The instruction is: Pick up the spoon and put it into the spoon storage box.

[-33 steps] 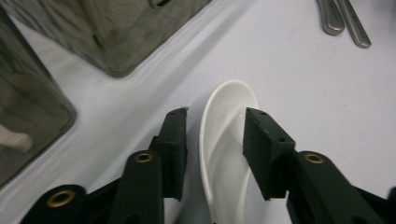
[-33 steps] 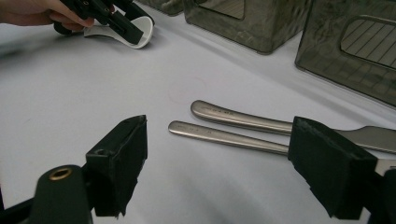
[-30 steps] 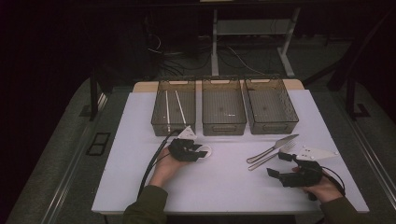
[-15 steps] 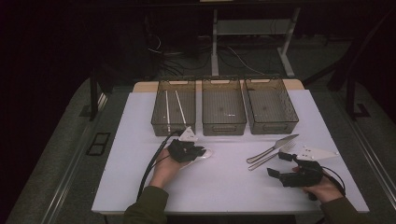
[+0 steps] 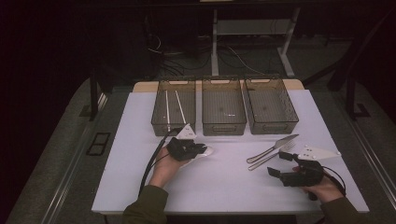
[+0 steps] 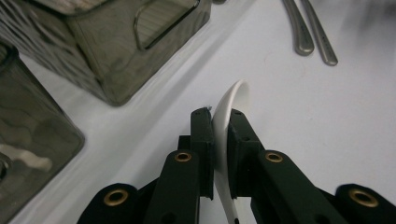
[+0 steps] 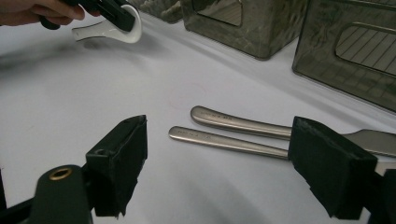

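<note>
left gripper (image 6: pixel 223 135): white spoon (image 6: pixel 227 122) pinched in jaws, near bins | right gripper (image 7: pixel 233 154): jaws spread, held above fork (image 7: pixel 224 142) and knife (image 7: pixel 243 122) on table (image 5: pixel 224 182)

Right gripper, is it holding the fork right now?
No, the right gripper is open, with the fork lying on the table between its jaws.

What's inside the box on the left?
Two thin white sticks lie side by side inside the left box. They may be chopsticks. The dark front wall hides anything low at its near end.
</note>
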### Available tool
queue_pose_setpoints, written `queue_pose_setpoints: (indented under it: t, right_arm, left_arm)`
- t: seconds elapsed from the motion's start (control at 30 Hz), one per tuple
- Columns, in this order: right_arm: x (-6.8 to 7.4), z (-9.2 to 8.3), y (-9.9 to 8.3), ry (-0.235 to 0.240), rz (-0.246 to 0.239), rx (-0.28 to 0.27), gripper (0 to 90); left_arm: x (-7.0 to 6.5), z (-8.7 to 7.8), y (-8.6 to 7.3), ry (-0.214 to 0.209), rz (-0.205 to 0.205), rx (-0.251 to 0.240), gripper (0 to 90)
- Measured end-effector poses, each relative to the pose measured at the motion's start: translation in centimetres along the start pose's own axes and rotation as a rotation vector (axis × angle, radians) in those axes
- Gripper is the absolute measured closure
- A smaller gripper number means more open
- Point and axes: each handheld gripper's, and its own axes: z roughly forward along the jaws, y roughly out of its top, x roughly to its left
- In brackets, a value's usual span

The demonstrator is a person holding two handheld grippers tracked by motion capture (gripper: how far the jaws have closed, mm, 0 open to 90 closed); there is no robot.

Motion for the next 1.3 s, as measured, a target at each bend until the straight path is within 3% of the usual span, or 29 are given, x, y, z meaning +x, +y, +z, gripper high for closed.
queue_pose_setpoints:
  t: [0.23, 0.53, 0.73, 1.0, 1.3]
  right_arm:
    - [-0.1, 0.0, 0.0, 0.002, -0.001, 0.0, 19.9]
    - [0.0, 0.1, 0.0, 0.011, 0.002, -0.001, 20.0]
    - [0.0, 0.1, 0.0, 0.019, 0.013, 0.0, 20.0]
    - [-0.1, 0.1, 0.1, 0.026, 0.008, -0.007, 20.0]
    - [-0.1, 0.1, 0.1, 0.035, 0.013, -0.012, 19.9]
  left_arm:
    - [0.2, -0.5, 1.2, -0.016, 0.009, -0.006, 82.8]
    - [0.2, -1.1, 5.0, -0.024, 0.045, -0.037, 82.8]
    - [0.6, -0.7, 7.3, -0.03, 0.072, -0.033, 82.8]
    - [1.9, -0.3, 10.0, -0.03, 0.074, -0.046, 82.8]
    - [2.7, 0.4, 12.5, -0.016, 0.116, -0.034, 82.8]
